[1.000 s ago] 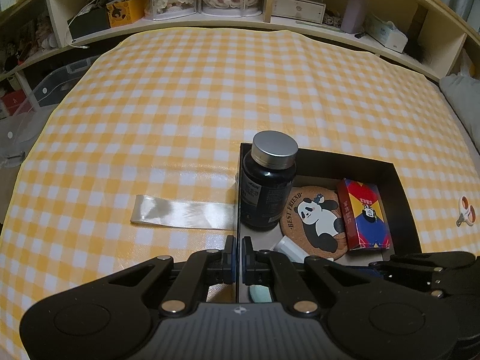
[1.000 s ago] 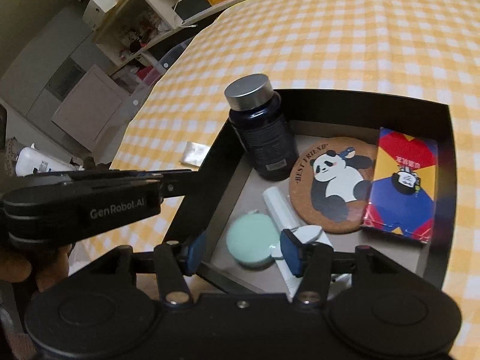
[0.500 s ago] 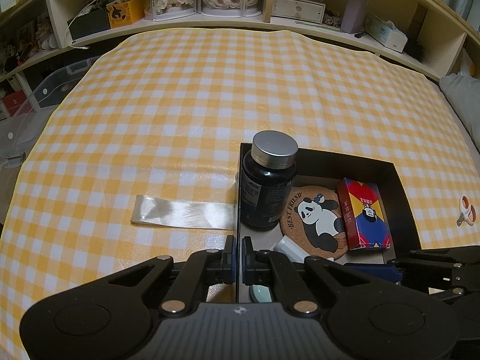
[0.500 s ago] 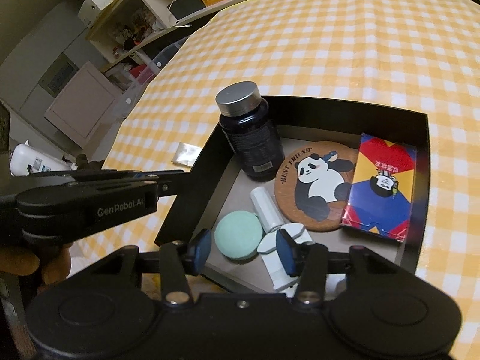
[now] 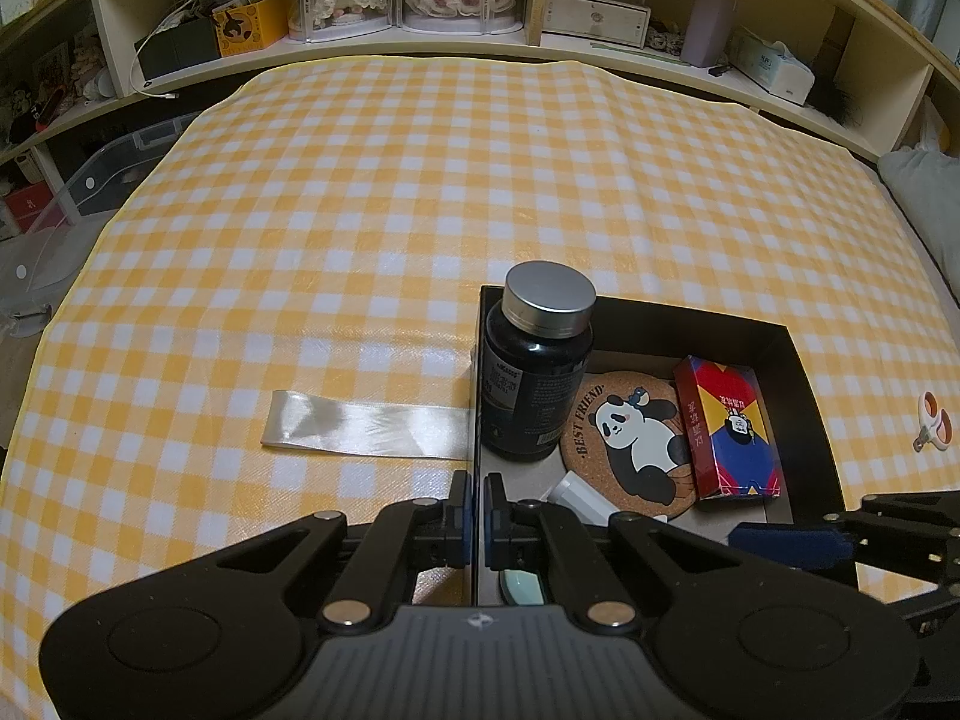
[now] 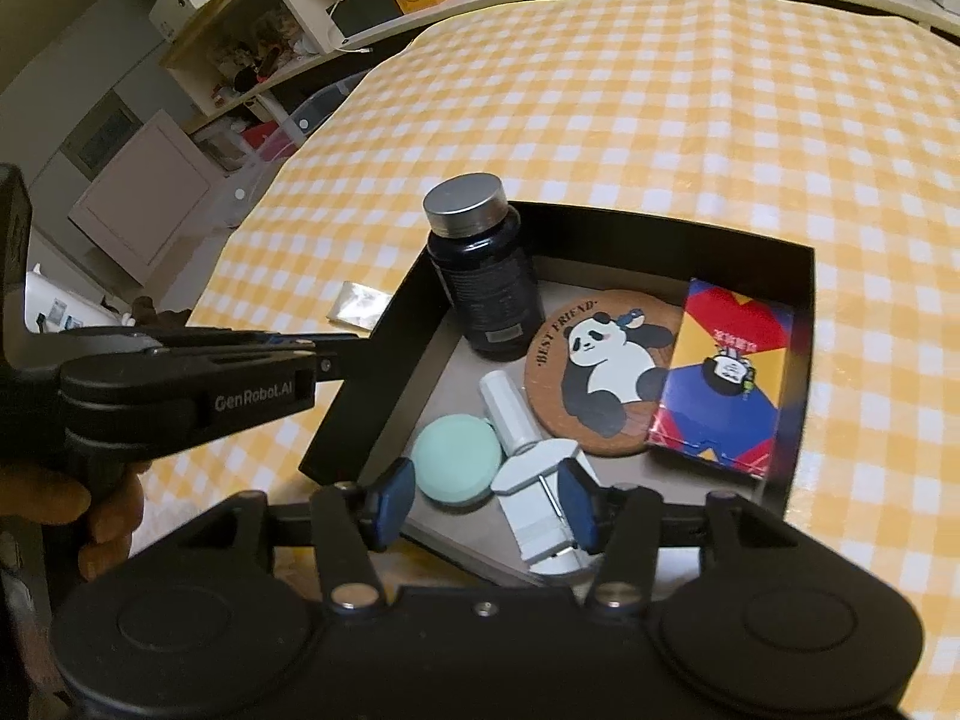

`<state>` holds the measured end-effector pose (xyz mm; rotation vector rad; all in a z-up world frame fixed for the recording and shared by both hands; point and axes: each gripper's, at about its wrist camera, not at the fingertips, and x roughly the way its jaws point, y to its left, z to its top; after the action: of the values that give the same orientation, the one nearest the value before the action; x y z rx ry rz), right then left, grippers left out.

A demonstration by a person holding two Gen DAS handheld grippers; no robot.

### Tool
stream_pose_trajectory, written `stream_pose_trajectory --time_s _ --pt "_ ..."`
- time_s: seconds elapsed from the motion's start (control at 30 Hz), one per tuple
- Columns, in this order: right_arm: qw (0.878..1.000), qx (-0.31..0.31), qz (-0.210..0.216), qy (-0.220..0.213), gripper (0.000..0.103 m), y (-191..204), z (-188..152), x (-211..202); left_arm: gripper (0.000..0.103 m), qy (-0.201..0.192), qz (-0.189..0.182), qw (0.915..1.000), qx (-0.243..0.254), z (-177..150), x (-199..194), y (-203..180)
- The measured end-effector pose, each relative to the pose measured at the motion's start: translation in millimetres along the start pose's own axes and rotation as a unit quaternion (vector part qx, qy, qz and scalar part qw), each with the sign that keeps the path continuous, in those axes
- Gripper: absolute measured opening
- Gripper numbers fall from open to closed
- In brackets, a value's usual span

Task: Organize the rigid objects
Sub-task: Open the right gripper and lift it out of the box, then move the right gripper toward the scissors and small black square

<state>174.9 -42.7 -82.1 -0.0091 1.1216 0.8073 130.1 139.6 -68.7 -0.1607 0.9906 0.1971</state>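
Observation:
A black open box [image 5: 807, 372] sits on the yellow checked cloth. It holds a dark bottle [image 5: 537, 372] with a silver cap, a panda coaster [image 5: 630, 438] and a red and blue card pack [image 5: 729, 426]. My left gripper [image 5: 474, 510] is shut on the box's left wall. In the right wrist view my right gripper [image 6: 487, 501] hovers over the box's near corner, and its jaws are opening. Between them, untouched, lie a mint round case [image 6: 456, 459] and a white clip-like piece [image 6: 540, 522]. A white tube [image 6: 507, 411] lies by the coaster.
A shiny ribbon strip [image 5: 366, 429] lies flat on the cloth left of the box. Small orange-handled scissors [image 5: 933, 426] rest on the cloth to the right. Shelves [image 5: 420, 12] full of boxes and figurines line the far edge. A hand [image 6: 90, 510] holds the left gripper.
The right gripper has drawn back from the box contents, so more of the box shows. Its jaws narrowed a little, then widened. The left gripper stays clamped in place.

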Motion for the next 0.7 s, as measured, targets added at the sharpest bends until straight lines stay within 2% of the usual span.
stream_pose_trajectory --time_s 0.07,0.23,0.3,0.5,0.7 --pt "1.0 -0.003 -0.005 -0.001 0.057 0.1 -0.7 -2.9 0.003 0.0 0.0 1.0 0.0 0.0 0.1 0.0" --pt "1.0 -0.015 -0.023 -0.013 0.068 3.1 -2.8 -14.7 0.003 0.0 0.0 1.0 0.0 -0.1 0.7 -0.5" --pt "0.999 -0.027 -0.032 -0.021 0.076 5.8 -3.0 -21.1 0.003 0.0 0.0 1.0 0.0 0.0 0.2 0.1" --pt "0.996 -0.047 -0.055 -0.045 0.094 9.6 -3.1 -42.8 0.003 0.0 0.0 1.0 0.0 0.0 0.3 0.1" --pt "0.995 -0.045 -0.071 -0.06 0.103 8.3 -3.7 -59.8 0.003 0.0 0.0 1.0 0.0 -0.1 1.0 -0.3"
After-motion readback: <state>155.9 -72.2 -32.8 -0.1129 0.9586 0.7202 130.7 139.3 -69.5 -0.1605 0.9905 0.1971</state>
